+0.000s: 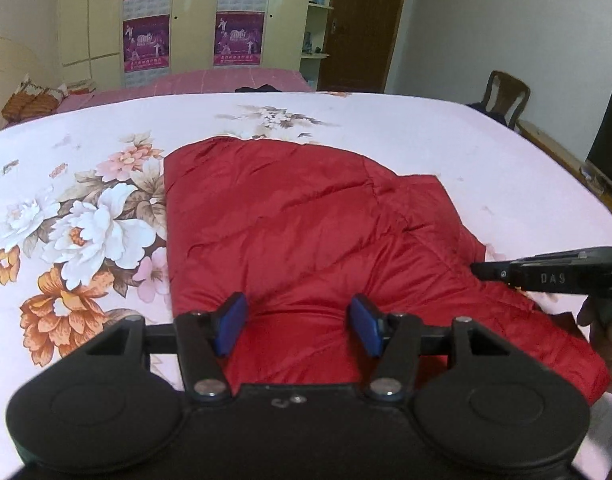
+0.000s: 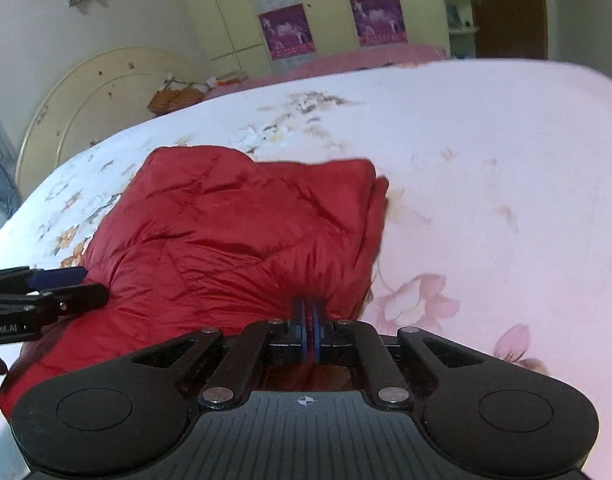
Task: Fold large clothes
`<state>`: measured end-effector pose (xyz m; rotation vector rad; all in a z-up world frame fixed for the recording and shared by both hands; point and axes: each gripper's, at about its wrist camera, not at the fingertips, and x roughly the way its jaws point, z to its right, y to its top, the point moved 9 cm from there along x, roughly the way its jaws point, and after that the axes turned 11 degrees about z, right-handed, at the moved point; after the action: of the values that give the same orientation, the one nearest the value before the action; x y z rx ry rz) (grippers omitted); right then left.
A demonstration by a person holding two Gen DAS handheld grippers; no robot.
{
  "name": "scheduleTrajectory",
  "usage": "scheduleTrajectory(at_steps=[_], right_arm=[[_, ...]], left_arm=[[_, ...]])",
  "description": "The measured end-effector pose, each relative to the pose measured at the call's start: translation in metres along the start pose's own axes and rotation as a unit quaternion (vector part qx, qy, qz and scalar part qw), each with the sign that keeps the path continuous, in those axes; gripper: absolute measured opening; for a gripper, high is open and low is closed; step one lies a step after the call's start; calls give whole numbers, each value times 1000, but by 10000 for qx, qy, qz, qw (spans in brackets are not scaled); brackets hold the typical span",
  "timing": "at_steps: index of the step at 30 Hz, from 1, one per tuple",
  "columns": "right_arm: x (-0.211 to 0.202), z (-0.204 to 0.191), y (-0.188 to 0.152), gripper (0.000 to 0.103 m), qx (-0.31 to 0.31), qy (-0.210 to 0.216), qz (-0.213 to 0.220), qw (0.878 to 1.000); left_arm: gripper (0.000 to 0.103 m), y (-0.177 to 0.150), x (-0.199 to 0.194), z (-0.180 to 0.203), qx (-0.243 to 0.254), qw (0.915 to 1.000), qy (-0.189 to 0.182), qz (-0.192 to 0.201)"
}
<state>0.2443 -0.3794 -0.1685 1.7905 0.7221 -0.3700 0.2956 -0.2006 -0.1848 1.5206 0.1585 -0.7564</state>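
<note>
A red quilted jacket (image 1: 298, 224) lies partly folded on the floral bed sheet (image 1: 86, 184). My left gripper (image 1: 298, 324) is open, its blue pads (image 1: 230, 322) over the jacket's near edge with fabric between them. My right gripper (image 2: 311, 314) is shut on a pinch of the jacket (image 2: 226, 232) at its near right edge. The right gripper also shows in the left wrist view (image 1: 482, 271), at the jacket's right side. The left gripper shows in the right wrist view (image 2: 82, 284), at the jacket's left side.
The bed takes up most of both views. Behind it are a pink bed (image 1: 226, 80), a yellow wardrobe with posters (image 1: 194, 20) and a brown door (image 1: 362, 20). A wooden chair (image 1: 506, 96) stands at the far right. A rounded headboard (image 2: 98, 96) is at the left.
</note>
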Motion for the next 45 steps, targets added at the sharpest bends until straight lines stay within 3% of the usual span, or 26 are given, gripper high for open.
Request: scheduleTrajectory(at_steps=[2, 3, 4, 5, 6, 8, 10, 11, 15, 17, 22, 24, 27, 29, 30, 31, 34, 37, 45], right_arm=[[-4, 2, 3, 5, 144, 19, 16, 9999], [-11, 5, 7, 6, 306, 7, 86, 9995], [-20, 9, 13, 22, 557, 52, 189, 9983], [-30, 15, 18, 46, 856, 45, 315, 9958], [-37, 22, 21, 80, 1074, 96, 469, 9931], [-35, 30, 25, 80, 1435, 244, 383, 9886], [-27, 40, 23, 64, 1877, 377, 194, 9813], [-22, 43, 22, 61, 2087, 450, 88, 9769], [-3, 54, 13, 61, 2587, 562, -251, 9640], [3, 55, 8, 61, 2722, 589, -312, 9599], [15, 46, 12, 61, 2569, 772, -469, 9622], [18, 46, 11, 61, 2622, 827, -478, 9603], [22, 43, 9, 58, 2599, 951, -452, 9599], [29, 40, 8, 51, 2601, 1015, -486, 9590], [33, 40, 8, 42, 2639, 1055, -519, 9574], [37, 38, 8, 33, 2706, 1121, -568, 9545], [34, 35, 11, 22, 2717, 1127, -447, 9547], [20, 26, 24, 18, 2471, 1059, -226, 9629], [4, -22, 66, 17, 1957, 1010, 211, 9752]], left_arm=[[58, 4, -4, -1, -71, 10000, -5, -39], [63, 8, -7, -4, -199, 9998, -13, -42], [92, 13, -13, -9, -350, 9994, 12, 38], [103, 17, -23, -16, -495, 9985, 98, 203], [103, 20, -30, -24, -657, 9970, 158, 386], [102, 14, -25, -44, -1145, 9932, 167, 156], [100, 5, -14, -65, -1737, 9847, 135, -76], [99, 3, -9, -72, -1980, 9801, 86, -138], [94, -10, 7, -90, -2860, 9573, -165, -384], [93, -13, 13, -93, -3097, 9495, -234, -438], [89, -15, 25, -91, -3297, 9418, -416, -517], [90, -16, 28, -85, -3271, 9420, -495, -571], [90, -16, 31, -76, -3047, 9495, -405, -625], [84, -14, 34, -70, -2965, 9519, -434, -643], [77, -12, 36, -67, -2970, 9513, -498, -653], [76, -11, 37, -66, -2932, 9526, -480, -653], [71, -7, 38, -64, -2798, 9565, -501, -661], [64, 1, 30, -62, -2648, 9609, -572, -565], [63, 31, 7, -83, -2589, 9614, -913, -205]])
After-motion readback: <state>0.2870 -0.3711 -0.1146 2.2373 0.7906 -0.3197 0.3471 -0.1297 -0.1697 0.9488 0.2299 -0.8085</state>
